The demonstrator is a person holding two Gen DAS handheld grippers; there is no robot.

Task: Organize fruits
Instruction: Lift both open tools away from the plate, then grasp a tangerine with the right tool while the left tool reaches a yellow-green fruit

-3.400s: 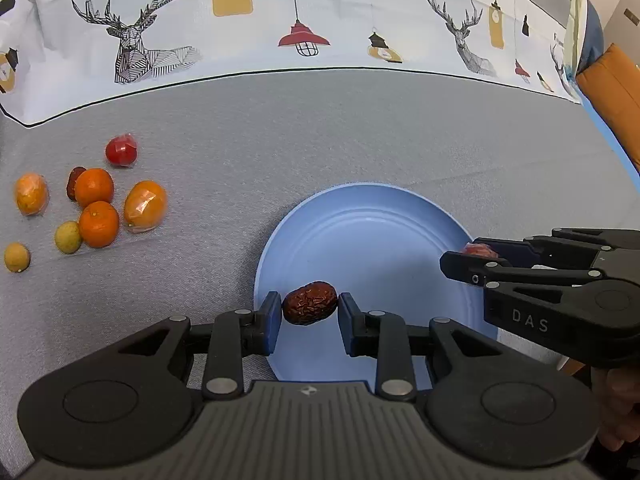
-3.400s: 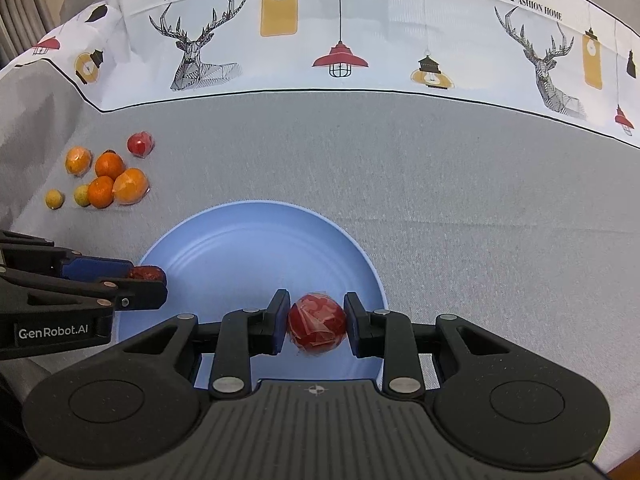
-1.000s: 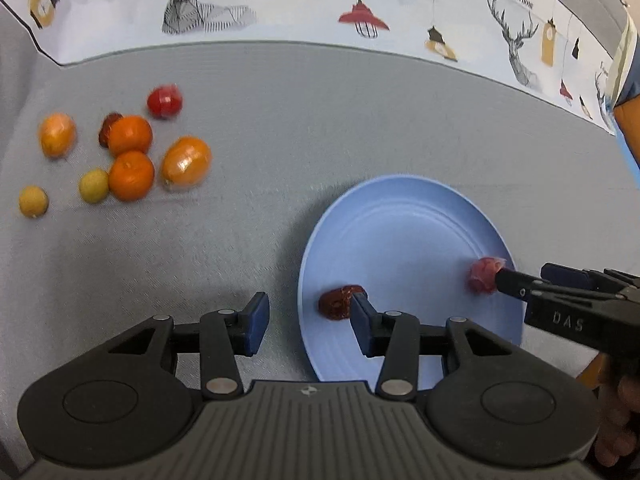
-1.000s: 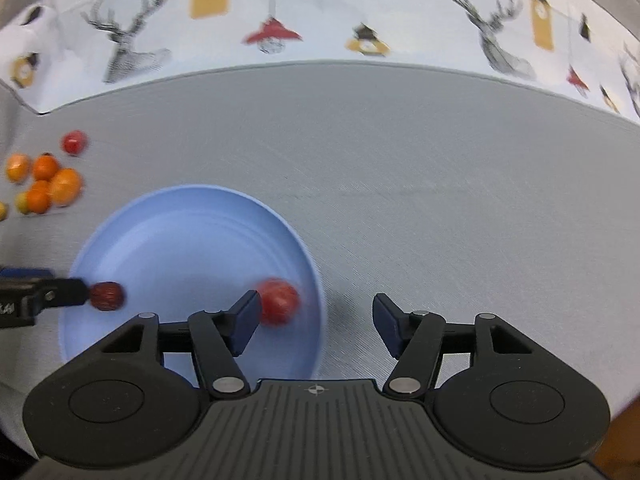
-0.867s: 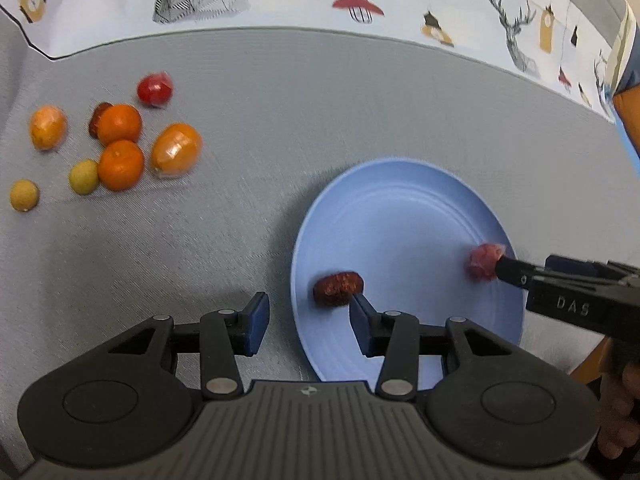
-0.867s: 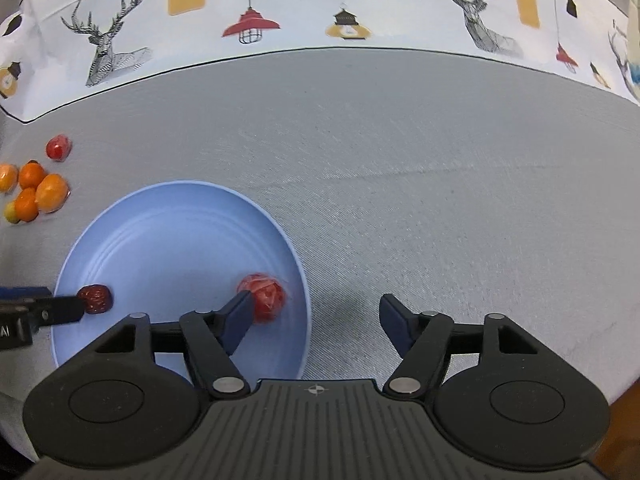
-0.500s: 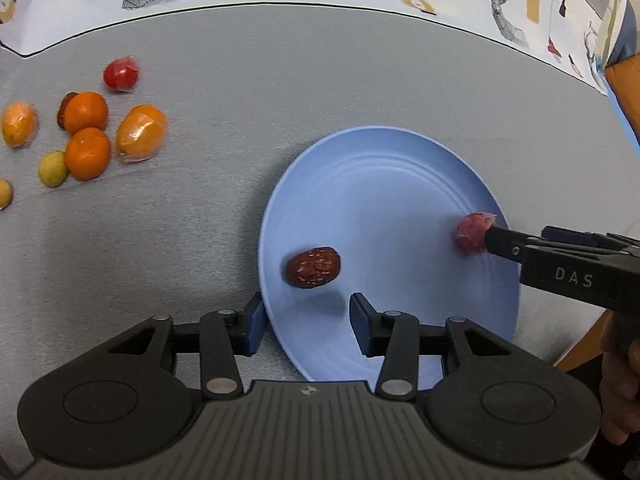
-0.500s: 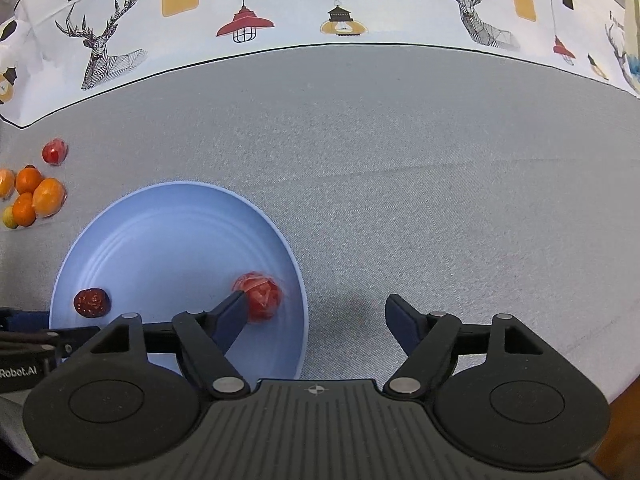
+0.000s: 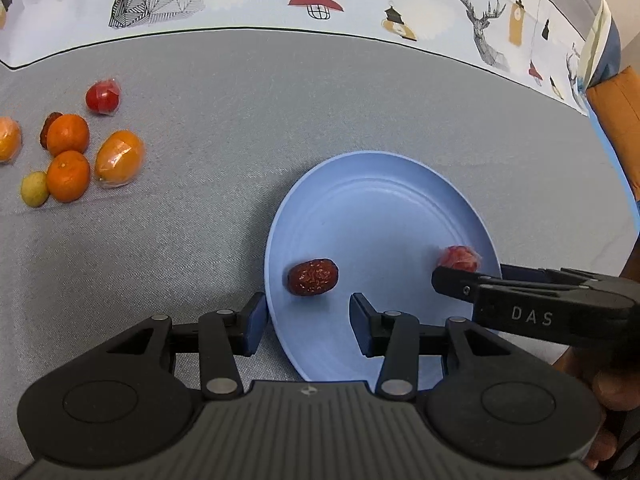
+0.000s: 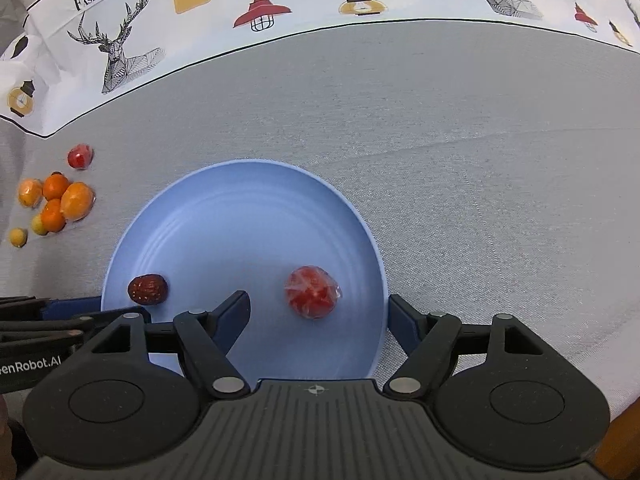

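Grey woven cloth [image 10: 460, 128] covers the table, and a round pale-blue plastic plate [image 10: 248, 200] is set on it near both grippers. Two fruits are seen lying on the plate: a dark-red wrinkled dried date [image 10: 147, 289] at its near left part and a round red fruit wrapped in clear film [image 10: 311, 291] at its near right part, well apart from each other.

The left gripper [image 9: 306, 322] is held just above the near left rim of the plate, its blue-padded fingers [image 9: 254, 322] parted and empty; the date [image 9: 313, 277] lies just beyond them, untouched. The right gripper [image 10: 318, 318] is held over the near right part of the plate, and its jaws have just been opening; they now stand wide, with the wrapped red fruit lying free between and slightly beyond the fingertips, released. In the left wrist view the right gripper's black finger is seen reaching in from the right, its tip just beside the wrapped fruit [image 9: 459, 257].

Far to the left, a loose cluster of fruit is left on the cloth: two orange mandarins [image 9: 67, 156], two film-wrapped orange fruits [image 9: 119, 158], small yellow-green fruits [image 9: 35, 194], another dark date partly hidden, and a second wrapped red fruit [image 9: 103, 97]. A white border printed with deer and lamps [image 10: 256, 4] runs along the far edge.
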